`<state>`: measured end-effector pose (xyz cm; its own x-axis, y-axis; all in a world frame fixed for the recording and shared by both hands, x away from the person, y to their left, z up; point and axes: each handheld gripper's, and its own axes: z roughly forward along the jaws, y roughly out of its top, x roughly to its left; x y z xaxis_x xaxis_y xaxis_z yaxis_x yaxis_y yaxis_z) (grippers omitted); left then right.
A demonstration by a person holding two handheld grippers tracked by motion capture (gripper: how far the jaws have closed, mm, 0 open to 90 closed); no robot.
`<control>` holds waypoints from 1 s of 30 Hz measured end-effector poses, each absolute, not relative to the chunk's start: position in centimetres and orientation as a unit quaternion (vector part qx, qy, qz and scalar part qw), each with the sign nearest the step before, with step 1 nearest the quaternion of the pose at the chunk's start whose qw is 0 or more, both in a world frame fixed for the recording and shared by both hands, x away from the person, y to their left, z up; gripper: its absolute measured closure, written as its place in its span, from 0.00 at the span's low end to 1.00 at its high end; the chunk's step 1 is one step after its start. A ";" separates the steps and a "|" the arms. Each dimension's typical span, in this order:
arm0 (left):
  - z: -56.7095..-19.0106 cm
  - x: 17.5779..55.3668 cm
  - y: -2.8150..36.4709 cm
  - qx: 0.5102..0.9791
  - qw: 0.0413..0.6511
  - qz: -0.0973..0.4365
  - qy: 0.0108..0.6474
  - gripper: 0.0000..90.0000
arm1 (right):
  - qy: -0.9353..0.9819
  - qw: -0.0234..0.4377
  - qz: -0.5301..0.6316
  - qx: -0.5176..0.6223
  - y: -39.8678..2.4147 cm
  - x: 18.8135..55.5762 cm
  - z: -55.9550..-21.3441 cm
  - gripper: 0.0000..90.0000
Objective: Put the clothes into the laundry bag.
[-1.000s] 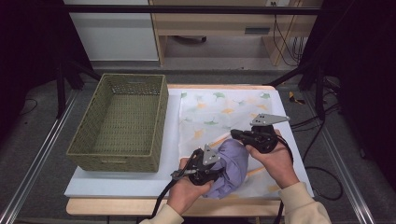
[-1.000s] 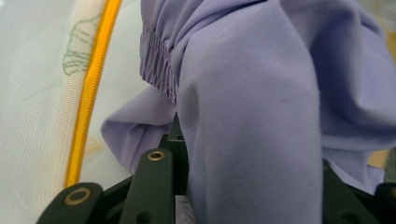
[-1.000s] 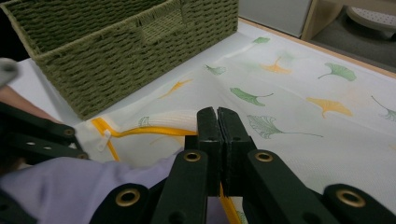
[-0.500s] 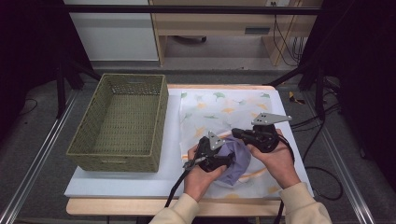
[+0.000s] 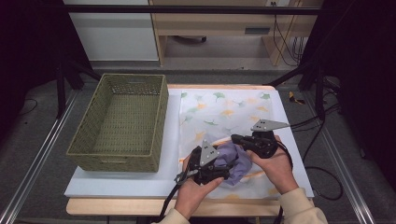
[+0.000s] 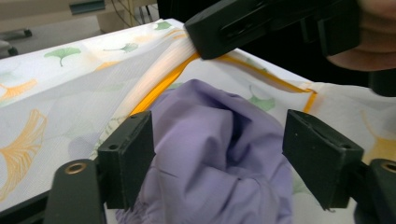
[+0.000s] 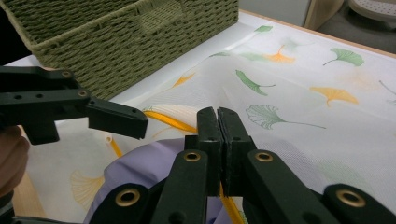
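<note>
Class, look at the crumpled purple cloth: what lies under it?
Under the purple cloth lies the leaf-printed white fabric with an orange edge, spread around it. The part directly beneath the cloth is covered, so anything else there cannot be seen.

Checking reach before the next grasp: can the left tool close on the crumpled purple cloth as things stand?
Probably yes. The left tool stands open with the crumpled purple cloth bulging between its jaws, nothing in between. The right tool, shut on the orange-edged bag rim, sits beyond it.
</note>
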<state>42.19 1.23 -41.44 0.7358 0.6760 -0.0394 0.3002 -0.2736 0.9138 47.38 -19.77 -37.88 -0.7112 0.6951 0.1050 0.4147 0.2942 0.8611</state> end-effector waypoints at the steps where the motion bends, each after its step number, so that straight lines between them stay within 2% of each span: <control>1: -41.4 41.9 1.4 0.775 0.518 0.182 0.315 0.29 | 0.792 0.146 0.479 0.348 -19.8 47.3 -37.9 0.99; 14: -41.3 39.7 4.1 0.765 0.519 0.188 0.331 0.59 | 0.786 0.135 0.493 0.347 -19.2 45.4 -38.9 0.99; 21: -42.4 38.8 5.2 0.774 0.507 0.170 0.340 0.73 | 0.785 0.134 0.498 0.343 -18.8 44.6 -39.1 0.99; 30: -43.6 38.3 5.2 0.799 0.489 0.114 0.330 0.91 | 0.787 0.133 0.498 0.340 -18.9 44.1 -39.5 0.99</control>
